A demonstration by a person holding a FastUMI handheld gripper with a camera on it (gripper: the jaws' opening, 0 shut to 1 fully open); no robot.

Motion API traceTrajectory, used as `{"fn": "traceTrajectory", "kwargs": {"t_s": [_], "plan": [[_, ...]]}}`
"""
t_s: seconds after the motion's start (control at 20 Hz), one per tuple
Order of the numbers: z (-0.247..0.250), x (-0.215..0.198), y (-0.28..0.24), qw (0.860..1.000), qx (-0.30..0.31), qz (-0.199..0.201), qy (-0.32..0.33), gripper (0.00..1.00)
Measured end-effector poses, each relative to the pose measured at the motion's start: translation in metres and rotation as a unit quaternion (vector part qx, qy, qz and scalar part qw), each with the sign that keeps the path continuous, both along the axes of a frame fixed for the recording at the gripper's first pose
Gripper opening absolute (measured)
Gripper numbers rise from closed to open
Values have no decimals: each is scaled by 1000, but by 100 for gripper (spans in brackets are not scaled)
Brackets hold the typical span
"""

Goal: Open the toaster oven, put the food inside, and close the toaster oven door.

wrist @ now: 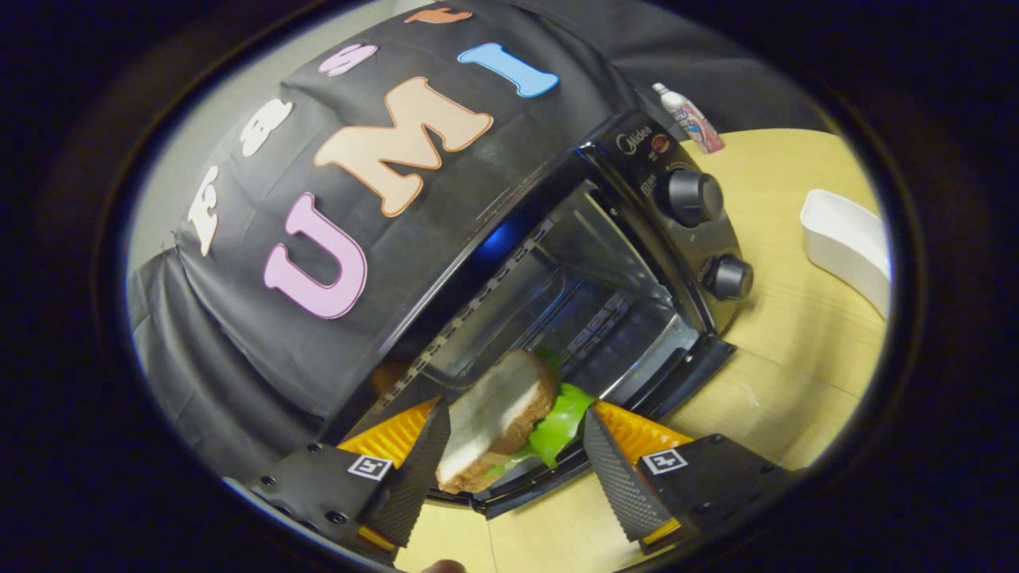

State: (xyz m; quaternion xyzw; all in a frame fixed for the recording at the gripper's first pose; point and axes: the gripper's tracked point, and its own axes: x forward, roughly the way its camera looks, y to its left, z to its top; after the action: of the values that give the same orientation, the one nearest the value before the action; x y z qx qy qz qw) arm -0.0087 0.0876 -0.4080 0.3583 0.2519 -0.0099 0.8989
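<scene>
- Gripper (509, 458) sits closest, its 2 fingers spread wide, a clear gap on each side of the food, so nothing is pinched.
- Sandwich (497, 418) sits between the fingers: a bread slice on top with green lettuce (565, 418) poking out toward the right finger. It looks to rest at the toaster oven's opening, over the dropped door (677, 382).
- Toaster oven (589, 278) is open just beyond, shiny inside, 2 knobs (694, 196) on its panel.
- Wooden table (796, 334) underneath.
- Further off: a white tray (848, 243) and a small bottle (689, 118).
</scene>
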Motion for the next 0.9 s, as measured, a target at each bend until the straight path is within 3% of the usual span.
{"fn": "traceTrajectory", "kwargs": {"t_s": [0.9], "plan": [[30, -27, -36, 997, -76, -12, -20, 98]]}}
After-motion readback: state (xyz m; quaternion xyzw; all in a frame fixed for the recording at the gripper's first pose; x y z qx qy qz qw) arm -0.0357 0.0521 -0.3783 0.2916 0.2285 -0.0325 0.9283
